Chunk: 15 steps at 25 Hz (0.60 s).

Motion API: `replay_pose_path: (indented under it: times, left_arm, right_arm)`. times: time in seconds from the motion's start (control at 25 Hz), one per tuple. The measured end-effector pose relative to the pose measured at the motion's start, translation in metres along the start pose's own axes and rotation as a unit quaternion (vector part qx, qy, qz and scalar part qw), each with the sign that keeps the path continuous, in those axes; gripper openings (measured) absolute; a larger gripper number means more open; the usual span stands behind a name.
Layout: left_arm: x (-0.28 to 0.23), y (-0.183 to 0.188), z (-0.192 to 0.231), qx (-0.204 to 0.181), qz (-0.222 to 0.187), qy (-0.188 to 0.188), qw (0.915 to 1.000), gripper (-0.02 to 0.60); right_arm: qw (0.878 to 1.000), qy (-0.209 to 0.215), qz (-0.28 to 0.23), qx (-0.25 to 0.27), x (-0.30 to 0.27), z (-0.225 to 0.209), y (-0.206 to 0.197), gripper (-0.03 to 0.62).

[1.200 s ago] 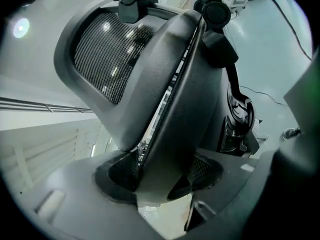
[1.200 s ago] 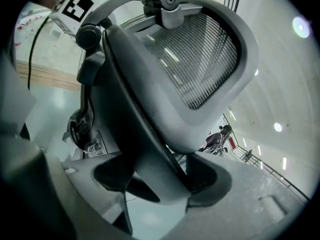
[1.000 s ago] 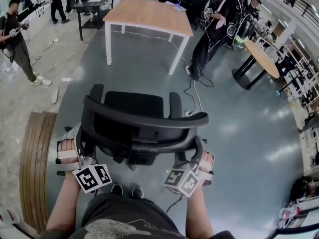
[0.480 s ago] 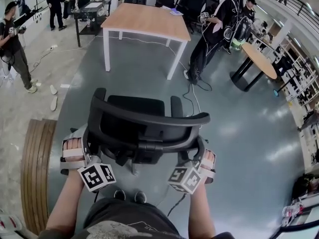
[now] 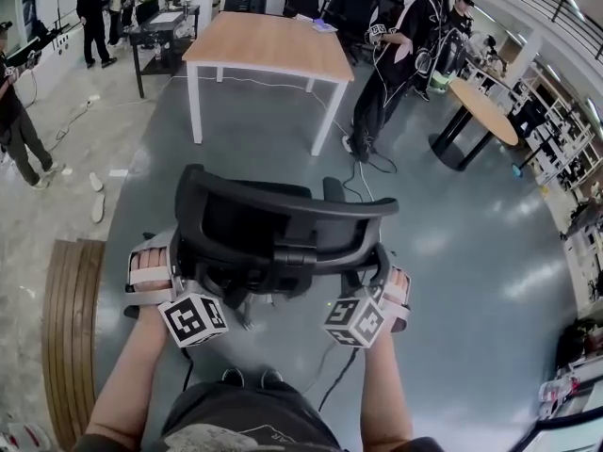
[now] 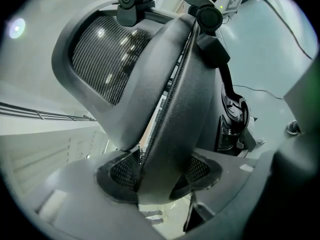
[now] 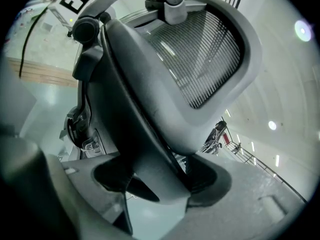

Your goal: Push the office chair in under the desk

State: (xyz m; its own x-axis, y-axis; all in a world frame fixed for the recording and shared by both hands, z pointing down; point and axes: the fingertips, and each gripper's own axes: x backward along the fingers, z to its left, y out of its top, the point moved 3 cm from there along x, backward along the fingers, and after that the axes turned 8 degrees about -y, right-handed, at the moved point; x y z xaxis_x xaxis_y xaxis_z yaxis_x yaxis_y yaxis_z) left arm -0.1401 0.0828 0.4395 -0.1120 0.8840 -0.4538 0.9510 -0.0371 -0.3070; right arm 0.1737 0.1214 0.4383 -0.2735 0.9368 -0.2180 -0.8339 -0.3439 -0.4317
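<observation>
Left claw (image 6: 157, 176), just tightening, and right claw (image 7: 160, 179) clamp the office chair (image 5: 283, 224) backrest; both angled slightly downward.

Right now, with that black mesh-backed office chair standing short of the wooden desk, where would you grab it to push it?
Take the black office chair by its backrest's curved side edges, from behind: thin rims that jaws can straddle, facing the person. The left gripper and right gripper clamp one each; the left jaws have just closed further.
</observation>
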Motion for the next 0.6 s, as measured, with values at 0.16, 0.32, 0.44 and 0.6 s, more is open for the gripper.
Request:
replay_pose_path:
  times: [0.16, 0.32, 0.44, 0.6]
  left_arm:
    - [-0.020, 0.005, 0.013, -0.007, -0.012, 0.000, 0.9999, 0.272]
    - [-0.040, 0.018, 0.019, -0.008, -0.013, 0.002, 0.9999, 0.272]
    - [-0.052, 0.033, 0.025, -0.005, -0.016, 0.001, 0.9999, 0.272]
    - [-0.082, 0.039, 0.038, -0.002, -0.018, 0.003, 0.9998, 0.270]
  right_arm:
    - [1.000, -0.004, 0.009, -0.003, -0.015, -0.005, 0.004, 0.298]
    - [1.000, -0.008, 0.010, -0.004, -0.039, -0.013, 0.001, 0.298]
    - [1.000, -0.007, 0.009, -0.004, -0.060, -0.023, -0.002, 0.298]
    - [1.000, -0.008, 0.006, -0.002, -0.096, -0.028, 0.006, 0.298]
